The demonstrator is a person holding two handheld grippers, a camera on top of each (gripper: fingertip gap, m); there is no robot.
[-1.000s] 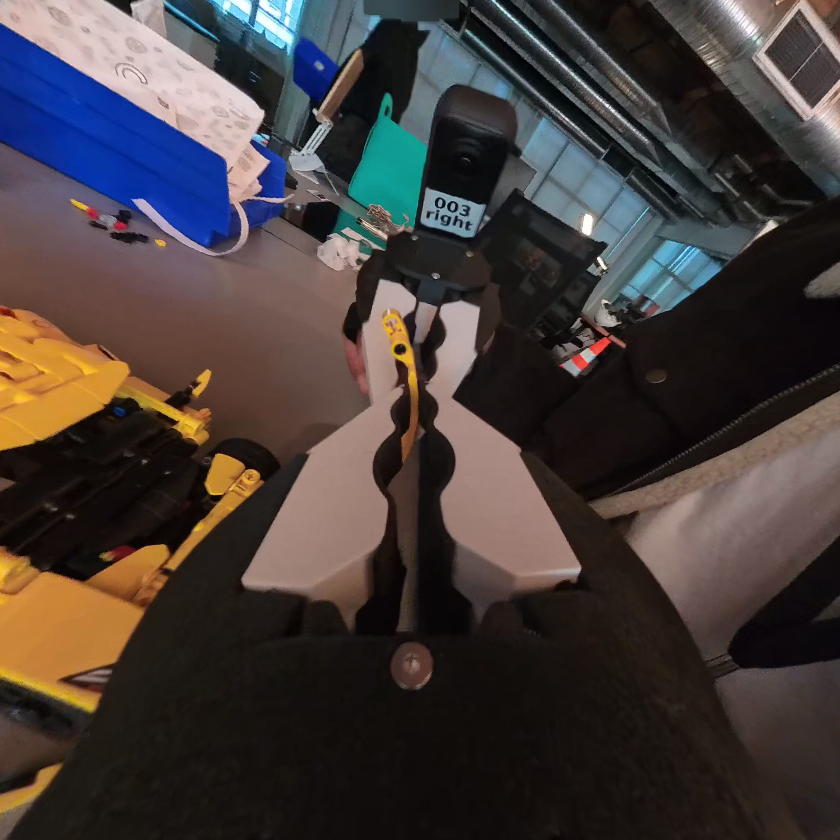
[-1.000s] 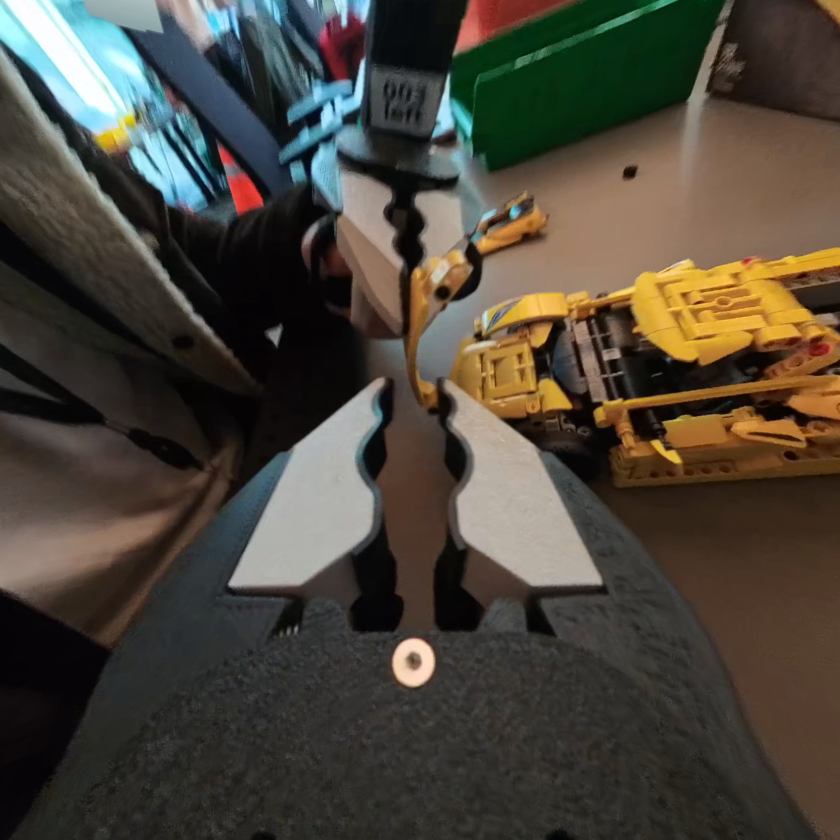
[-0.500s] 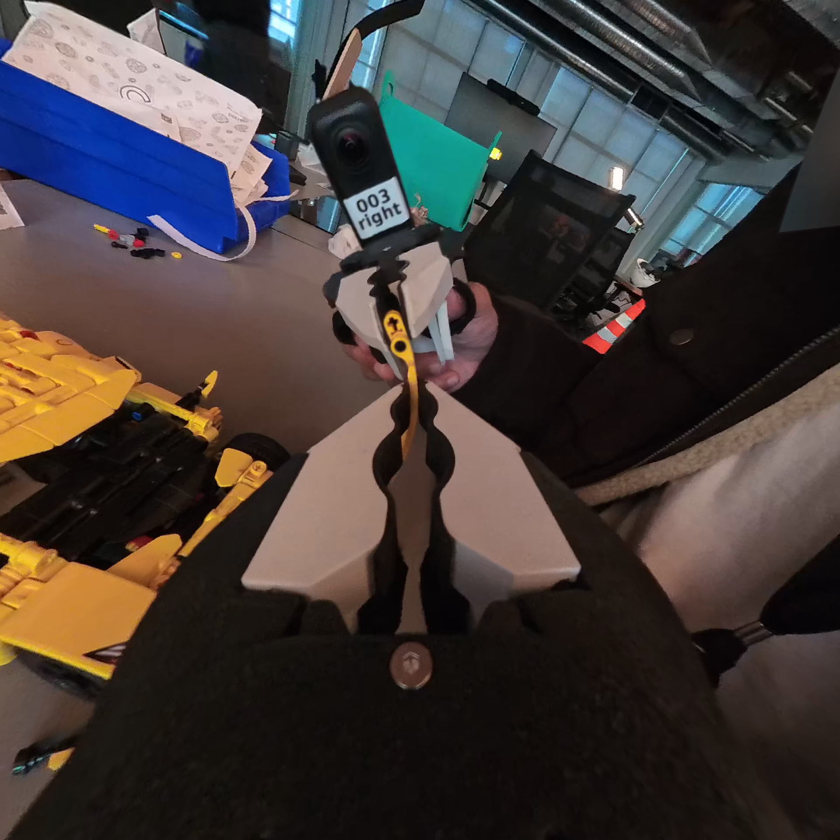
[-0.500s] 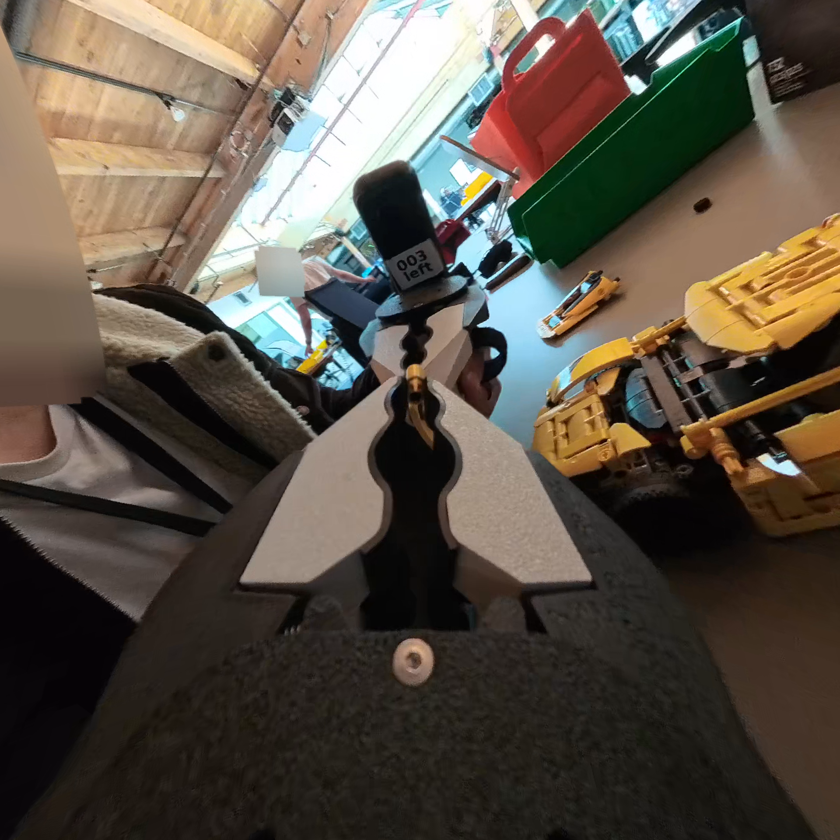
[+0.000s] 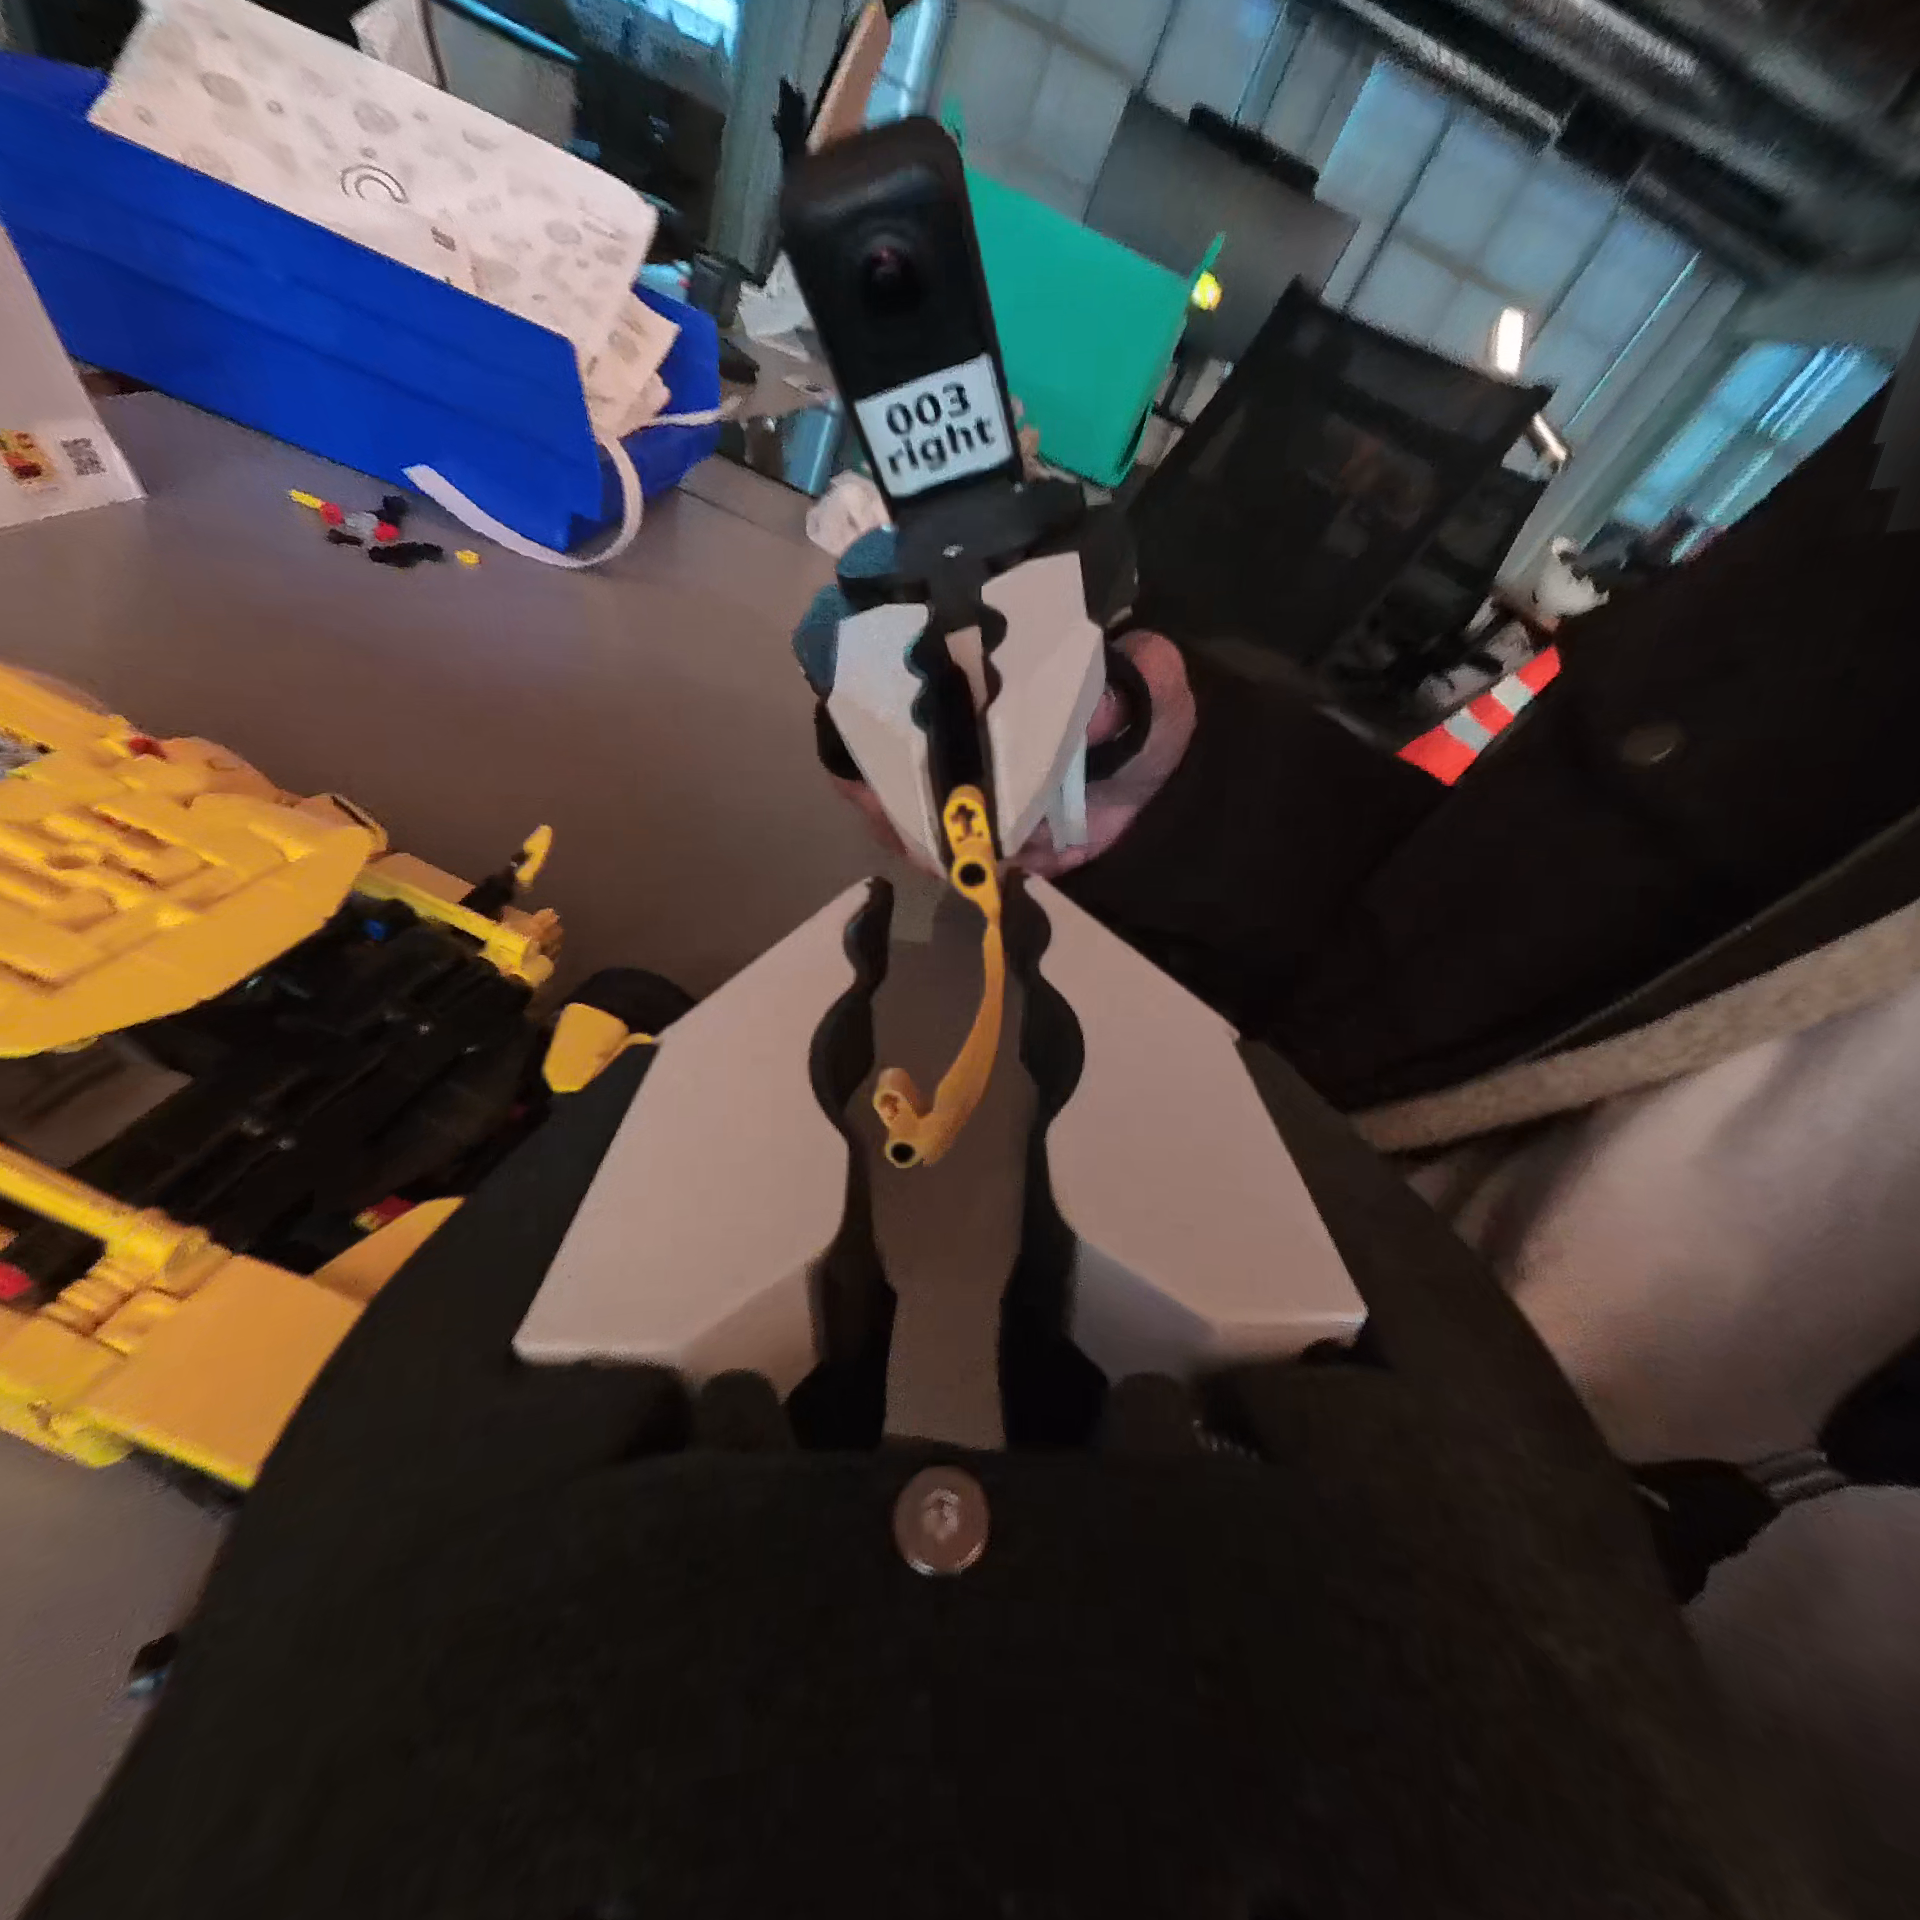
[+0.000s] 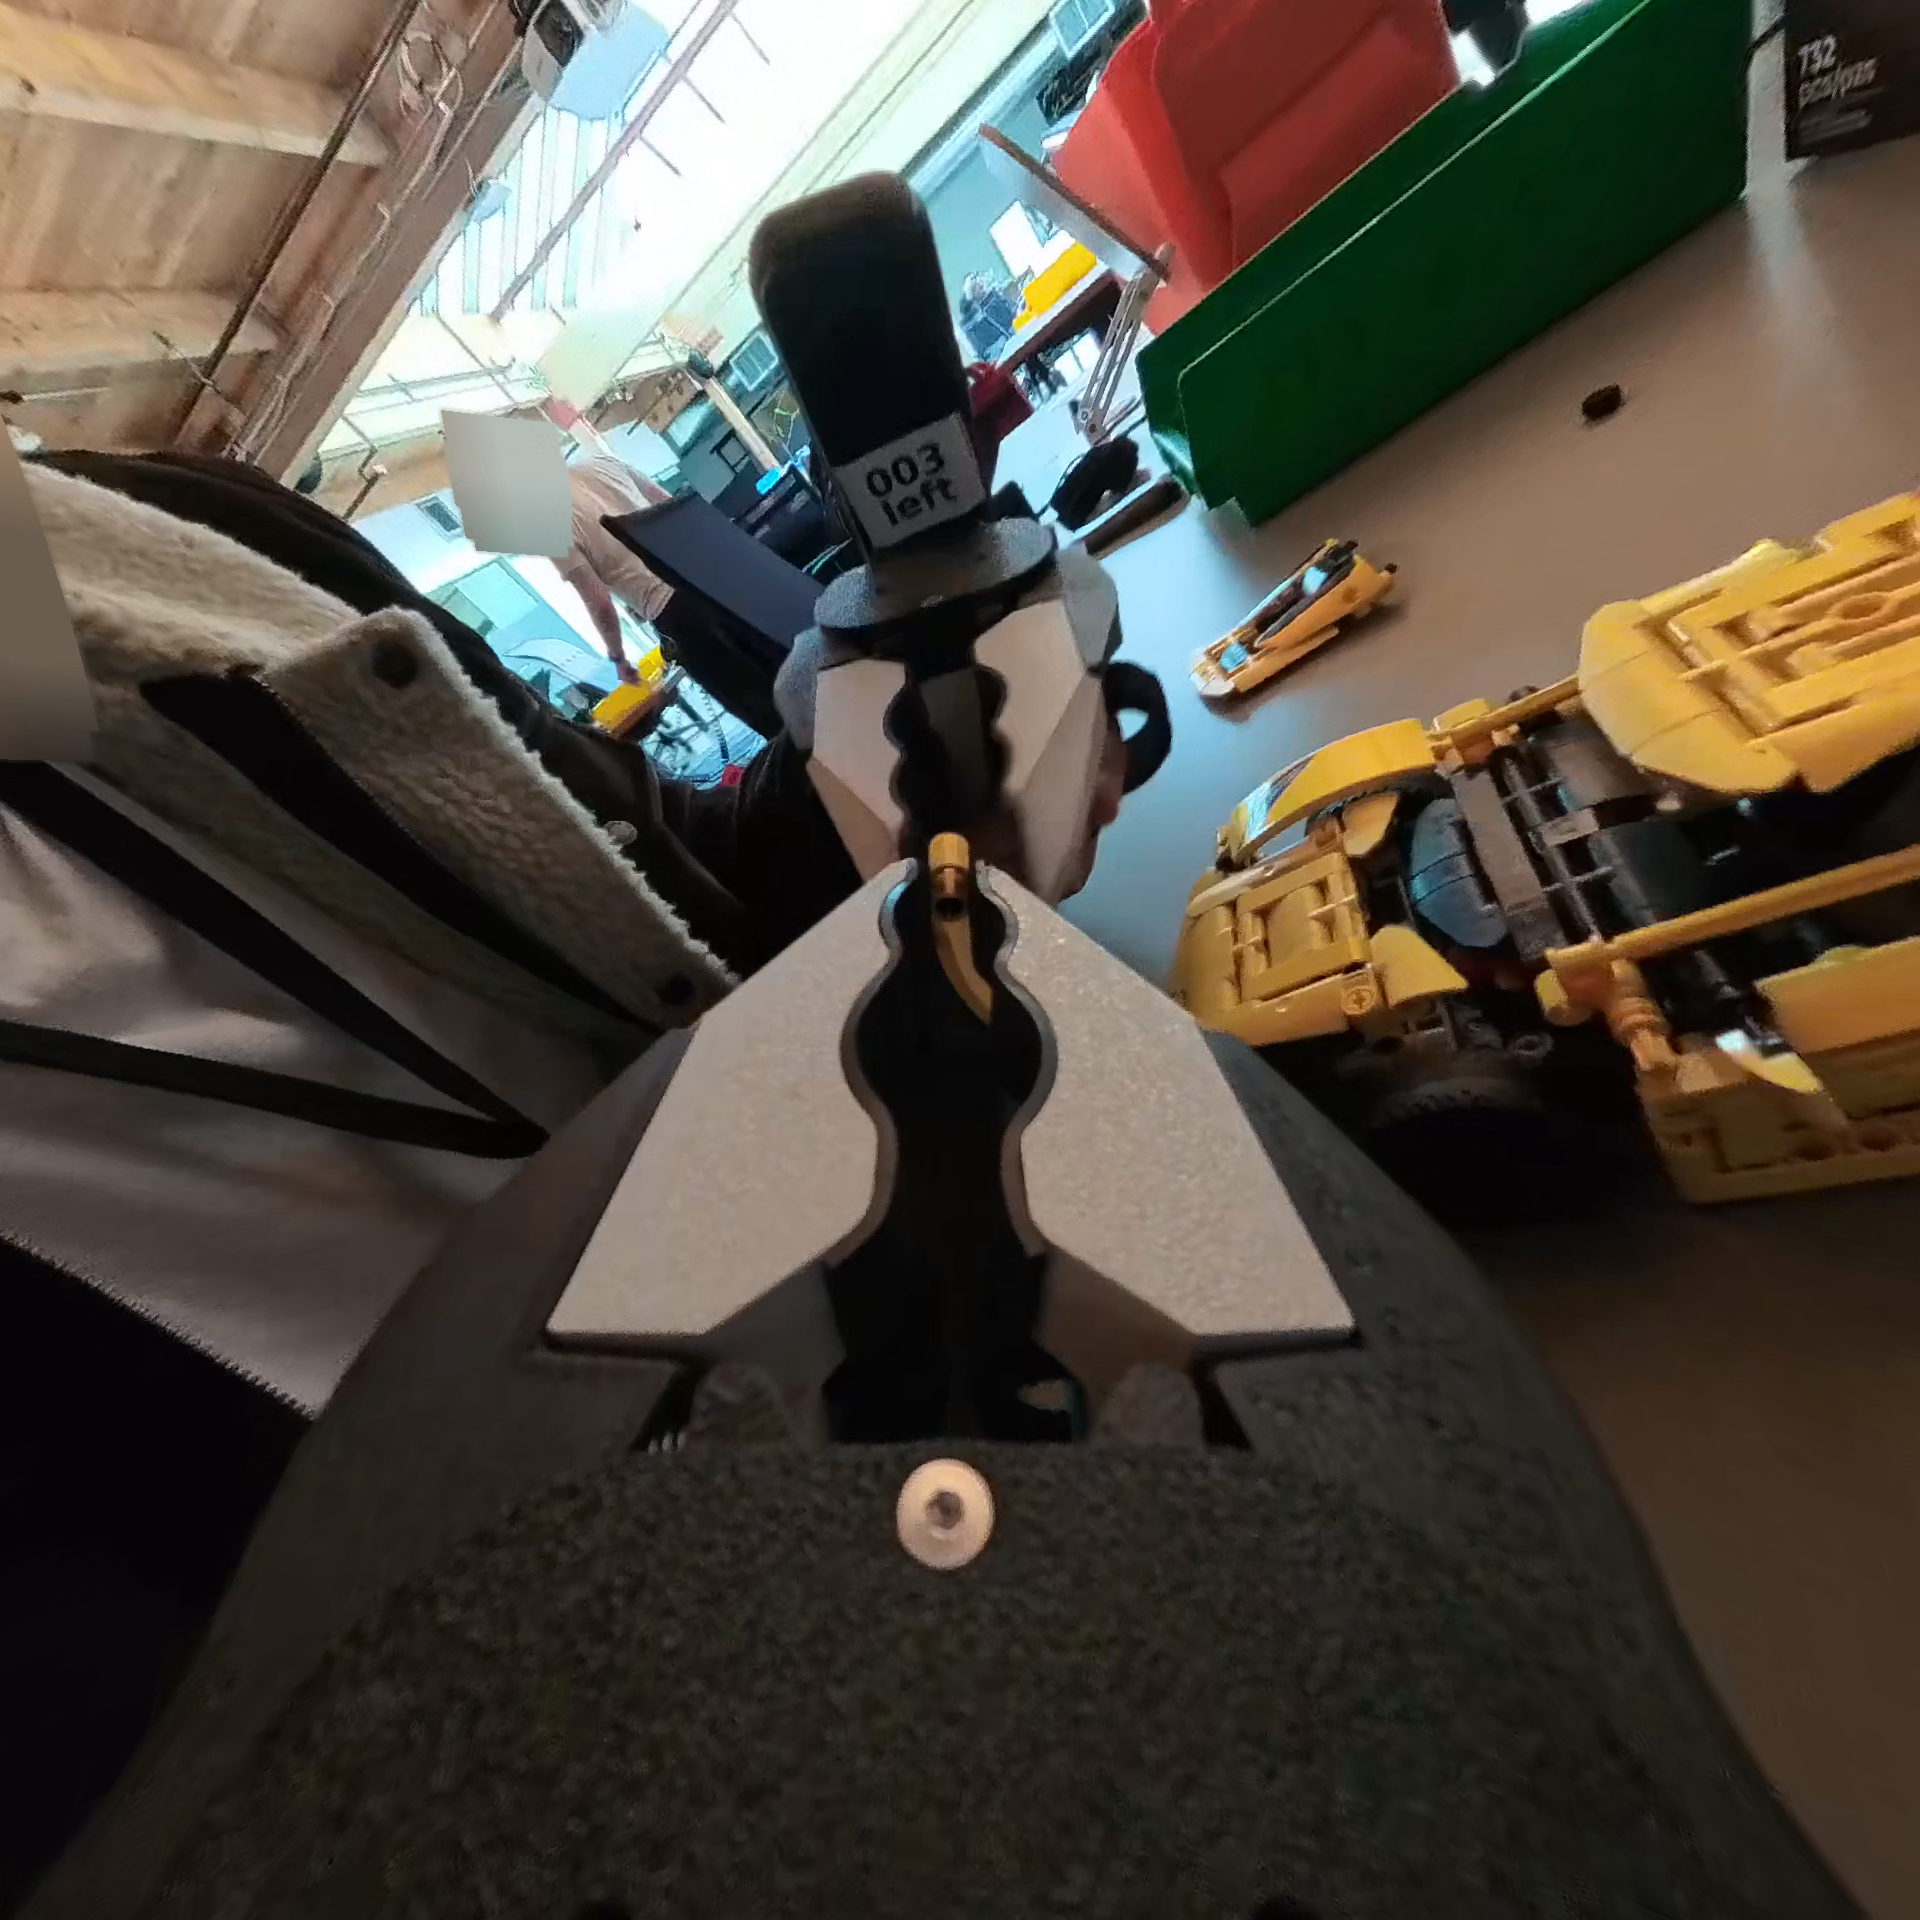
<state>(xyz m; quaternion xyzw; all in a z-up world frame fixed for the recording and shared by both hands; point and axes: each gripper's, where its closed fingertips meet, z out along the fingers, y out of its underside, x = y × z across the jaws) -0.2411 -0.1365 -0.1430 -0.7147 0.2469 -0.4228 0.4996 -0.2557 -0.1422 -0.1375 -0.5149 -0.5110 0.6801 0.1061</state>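
The right gripper point(image 6: 948, 883) is pinched on a curved yellow piece point(image 6: 961, 935) at frame centre. The left gripper point(image 6: 951, 831) faces it just beyond, jaws parted. A yellow brick-built car point(image 6: 1558, 935) sits at right.

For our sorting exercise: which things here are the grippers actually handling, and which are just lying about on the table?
In hand: yellow curved piece, pinched by the right gripper, hanging inside the open left gripper.

Lying about: yellow model car, blue bin, green bin, small loose pieces.

A white label point(image 5: 940, 431) is sitting on one black camera point(image 5: 883, 239), a second label point(image 6: 906, 488) on the other camera point(image 6: 857, 312); a black box point(image 6: 1834, 88) is showing white print.
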